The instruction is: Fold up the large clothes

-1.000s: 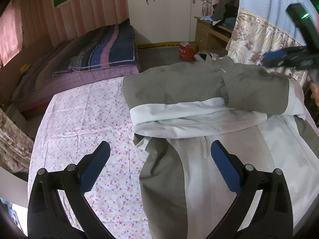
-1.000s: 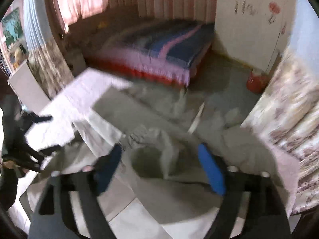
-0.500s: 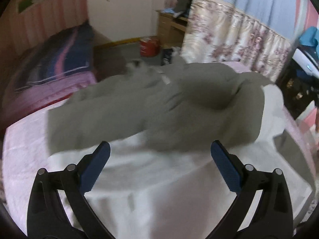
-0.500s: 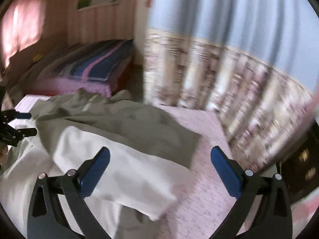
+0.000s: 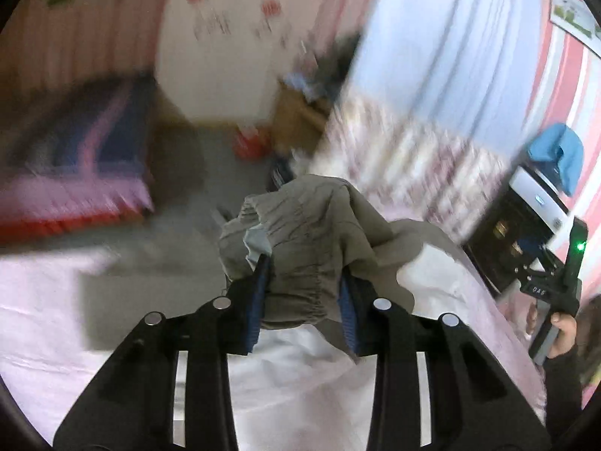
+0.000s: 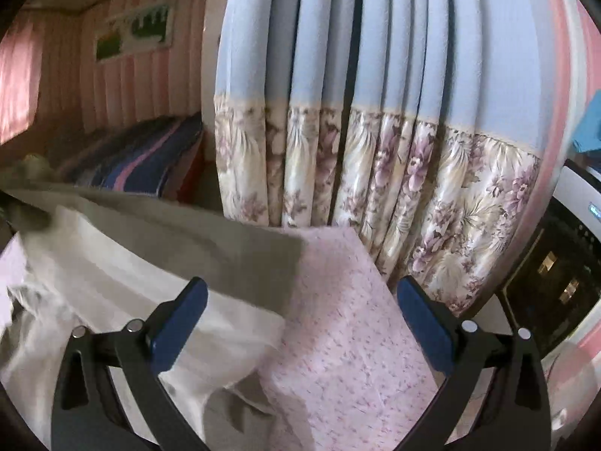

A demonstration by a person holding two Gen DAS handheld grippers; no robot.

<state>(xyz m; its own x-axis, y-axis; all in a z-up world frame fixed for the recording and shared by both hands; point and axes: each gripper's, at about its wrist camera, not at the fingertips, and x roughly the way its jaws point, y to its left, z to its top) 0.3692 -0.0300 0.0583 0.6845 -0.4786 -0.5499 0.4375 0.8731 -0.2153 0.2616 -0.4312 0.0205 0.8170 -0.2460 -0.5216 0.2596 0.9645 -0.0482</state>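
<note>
Over pink floral sheet [image 6: 349, 338], we had left gripper [image 5: 304, 293] just clenched onto bunched olive cuff of jacket [image 5: 311, 233]; right gripper [image 6: 300, 323] gaped empty beside jacket's edge, near curtain [image 6: 375, 112].

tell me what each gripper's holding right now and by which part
The left gripper is clamped on the jacket, gripping a bunched olive fold with gathered elastic. The right gripper holds nothing; its jaws stand open.

Bed [image 5: 75, 165] and wardrobe [image 5: 233, 37] motion-blurred.
</note>
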